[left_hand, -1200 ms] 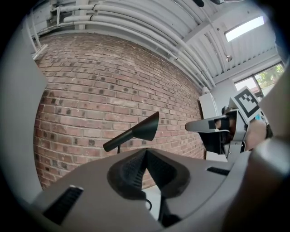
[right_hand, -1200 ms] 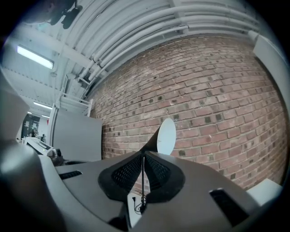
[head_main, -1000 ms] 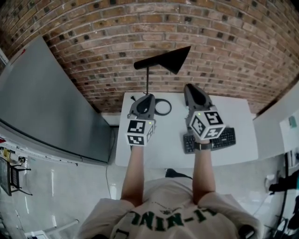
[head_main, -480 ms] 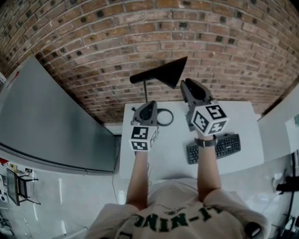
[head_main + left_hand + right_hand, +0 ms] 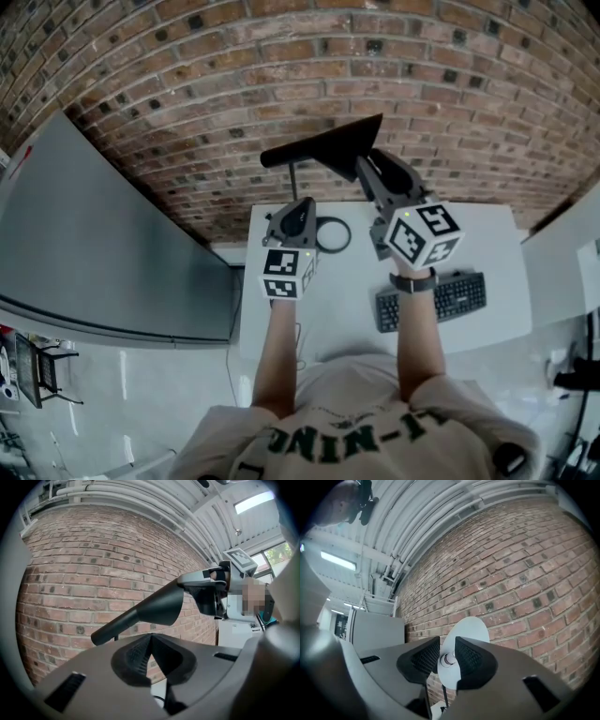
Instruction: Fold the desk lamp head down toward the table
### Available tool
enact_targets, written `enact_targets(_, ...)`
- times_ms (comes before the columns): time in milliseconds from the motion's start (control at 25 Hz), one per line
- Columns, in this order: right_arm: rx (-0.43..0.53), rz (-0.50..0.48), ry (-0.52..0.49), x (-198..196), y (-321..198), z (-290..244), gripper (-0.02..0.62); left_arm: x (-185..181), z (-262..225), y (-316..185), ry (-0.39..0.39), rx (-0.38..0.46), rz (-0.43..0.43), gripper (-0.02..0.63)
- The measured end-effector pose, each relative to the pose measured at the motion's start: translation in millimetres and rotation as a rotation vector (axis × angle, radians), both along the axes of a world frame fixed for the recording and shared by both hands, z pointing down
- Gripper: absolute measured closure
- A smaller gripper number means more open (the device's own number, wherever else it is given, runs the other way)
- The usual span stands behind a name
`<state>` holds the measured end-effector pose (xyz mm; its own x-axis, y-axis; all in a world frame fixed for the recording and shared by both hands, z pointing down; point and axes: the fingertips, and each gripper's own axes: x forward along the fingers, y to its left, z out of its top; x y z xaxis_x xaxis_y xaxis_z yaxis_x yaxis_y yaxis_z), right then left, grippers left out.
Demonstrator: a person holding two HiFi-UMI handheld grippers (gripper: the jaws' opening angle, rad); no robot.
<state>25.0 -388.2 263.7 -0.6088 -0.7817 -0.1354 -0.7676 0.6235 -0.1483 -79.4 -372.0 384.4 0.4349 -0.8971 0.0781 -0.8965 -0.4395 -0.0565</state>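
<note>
The black desk lamp stands at the back of the white table point(image 5: 487, 234). Its cone-shaped head point(image 5: 328, 145) sits level on a thin stem point(image 5: 293, 183) above a ring base point(image 5: 330, 234). My right gripper point(image 5: 367, 165) is raised to the cone's wide mouth. In the right gripper view the jaws point(image 5: 447, 656) stand a little apart, open, with the shade's white inside point(image 5: 466, 632) and the bulb point(image 5: 449, 659) just beyond them. My left gripper point(image 5: 304, 204) is lower, beside the stem, its jaws point(image 5: 151, 641) shut on nothing. The lamp head point(image 5: 145, 611) hangs above it.
A black keyboard point(image 5: 441, 298) lies on the table under my right forearm. A brick wall point(image 5: 187, 84) rises right behind the lamp. A large grey panel point(image 5: 103, 244) stands left of the table.
My right gripper has risen from above the table up to the lamp head's wide end. The left gripper has stayed low by the stem.
</note>
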Motion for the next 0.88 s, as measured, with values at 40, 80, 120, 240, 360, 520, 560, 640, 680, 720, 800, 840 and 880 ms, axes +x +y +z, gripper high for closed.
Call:
enact_targets(40, -0.001, -0.003, -0.006, 0, 0, -1, 0.499, 0, 1, -1, -0.001, -0.002, 0.000, 0.612)
enact_targets(80, -0.002, -0.004, -0.010, -1, 0, -1, 0.499, -1, 2, -2, -0.001, -0.005, 0.000, 0.612)
enact_targets(120, 0.000, -0.002, -0.013, -1, 0, -2, 0.502, -2, 3, -3, -0.001, -0.008, -0.001, 0.612)
enact_targets(240, 0.007, -0.002, -0.017, -5, 1, -2, 0.545, -4, 7, -3, -0.007, -0.018, -0.002, 0.612)
enact_targets(360, 0.008, 0.000, -0.018, -6, 2, -2, 0.557, -2, 7, -2, -0.006, -0.018, 0.001, 0.612)
enact_targets(520, 0.002, 0.001, -0.027, -5, 3, -1, 0.560, -5, 7, 1, -0.002, -0.021, -0.001, 0.612)
enact_targets(560, 0.004, 0.003, -0.027, -6, 4, -1, 0.561, -6, 6, 2, 0.006, -0.021, 0.000, 0.612)
enact_targets(640, 0.010, 0.007, -0.016, -6, 5, -1, 0.561, -6, 3, 4, 0.022, -0.017, 0.003, 0.612)
enact_targets(680, 0.011, 0.010, -0.013, -6, 5, 0, 0.561, -6, 2, 5, 0.024, -0.015, 0.004, 0.612)
enact_targets(720, 0.010, 0.013, -0.013, -5, 5, 0, 0.561, -5, 1, 5, 0.024, -0.013, 0.004, 0.612)
enact_targets(800, 0.007, 0.020, -0.017, -4, 5, 2, 0.561, -6, 1, 7, 0.022, -0.015, 0.004, 0.612)
enact_targets(840, 0.004, 0.023, -0.018, -3, 6, 3, 0.561, -6, 3, 8, 0.022, -0.018, 0.003, 0.612)
enact_targets(880, 0.002, 0.027, -0.020, -2, 6, 5, 0.561, -7, 4, 9, 0.023, -0.021, 0.003, 0.612)
